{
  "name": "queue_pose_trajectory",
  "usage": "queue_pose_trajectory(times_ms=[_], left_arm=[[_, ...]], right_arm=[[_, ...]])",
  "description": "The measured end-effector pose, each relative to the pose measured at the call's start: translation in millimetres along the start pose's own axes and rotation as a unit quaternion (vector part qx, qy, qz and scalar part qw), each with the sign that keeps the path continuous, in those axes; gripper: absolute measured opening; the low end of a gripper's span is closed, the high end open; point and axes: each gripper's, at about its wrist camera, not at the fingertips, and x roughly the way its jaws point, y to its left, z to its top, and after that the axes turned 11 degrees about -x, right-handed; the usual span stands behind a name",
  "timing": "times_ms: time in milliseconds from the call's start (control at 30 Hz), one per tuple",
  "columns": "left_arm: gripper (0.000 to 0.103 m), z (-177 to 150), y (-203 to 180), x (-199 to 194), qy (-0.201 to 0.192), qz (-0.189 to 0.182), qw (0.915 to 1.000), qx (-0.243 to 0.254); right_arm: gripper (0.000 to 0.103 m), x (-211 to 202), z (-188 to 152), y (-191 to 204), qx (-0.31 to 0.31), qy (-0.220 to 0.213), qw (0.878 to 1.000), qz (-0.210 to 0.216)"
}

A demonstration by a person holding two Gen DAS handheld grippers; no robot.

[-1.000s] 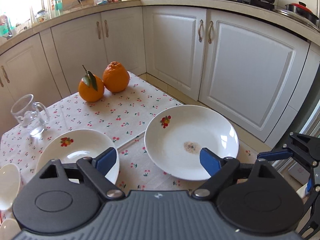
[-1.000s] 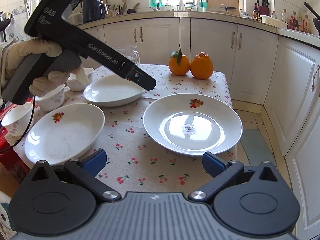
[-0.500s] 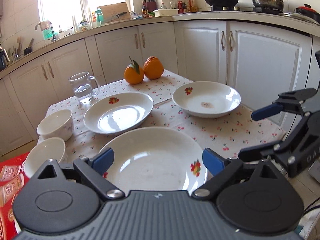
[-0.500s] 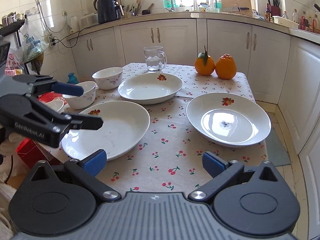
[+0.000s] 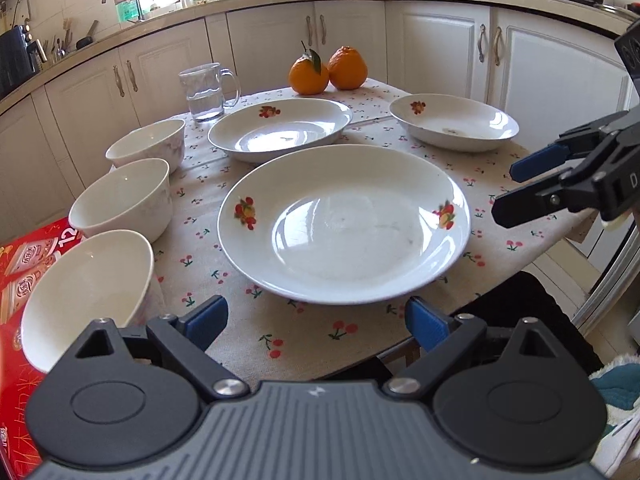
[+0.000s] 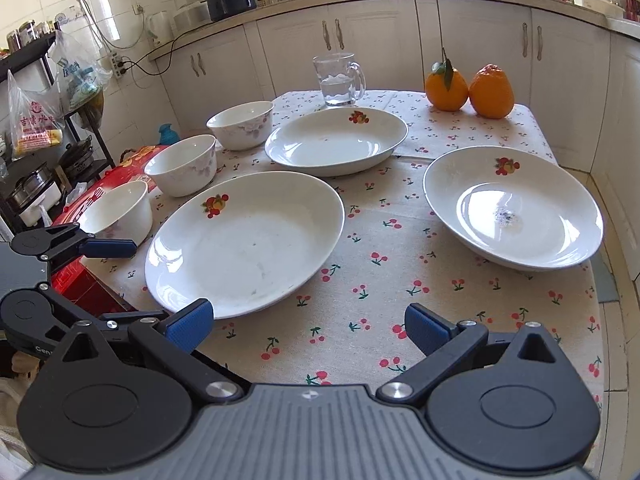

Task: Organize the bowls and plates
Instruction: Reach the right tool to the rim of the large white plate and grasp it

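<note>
Plates: nearest plate (image 5: pixel 344 224) sits at tablecloth (image 5: pixel 280 340) front edge w/ two more behind, three bowls (image 5: pixel 124 200) lined along its left, both left gripper (image 5: pixel 316 320) & right gripper (image 6: pixel 308 322) hovering w/ jaws wide apart, nothing btwn them.

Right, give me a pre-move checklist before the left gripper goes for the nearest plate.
1. Left gripper open, nothing between its pads, jaws having just been opening: ok.
2. Nearest plate bare, nothing stacked on it: ok.
3. Plate's near rim between the open fingers yet: not ok, gripper sits short of it.
4. Right gripper open and empty: ok.
5. Far right plate clean: not ok, dark speck in its centre.
6. Three bowls apart, unstacked: ok.
</note>
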Motion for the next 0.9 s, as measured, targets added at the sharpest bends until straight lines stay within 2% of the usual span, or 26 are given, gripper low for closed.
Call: queue_pose_trajectory(times_ms=[400, 533, 900], left_arm=[[0.095, 1.7, -1.1, 17.4, 0.009, -0.028, 0.9995, -0.012], [0.095, 2.7, -0.3, 19.2, 0.009, -0.032, 0.9993, -0.016], [0.094, 5.6, 2.1, 20.7, 0.014, -0.035, 0.9991, -0.021]], right_arm=[[0.103, 46.3, 19.7, -6.2, 0.006, 0.051, 0.996, 0.075], [0.096, 63.8, 30.7, -8.8, 0.003, 0.065, 0.993, 0.103], [0.084, 102.7, 70.7, -23.8, -0.037, 0.083, 0.986, 0.141]])
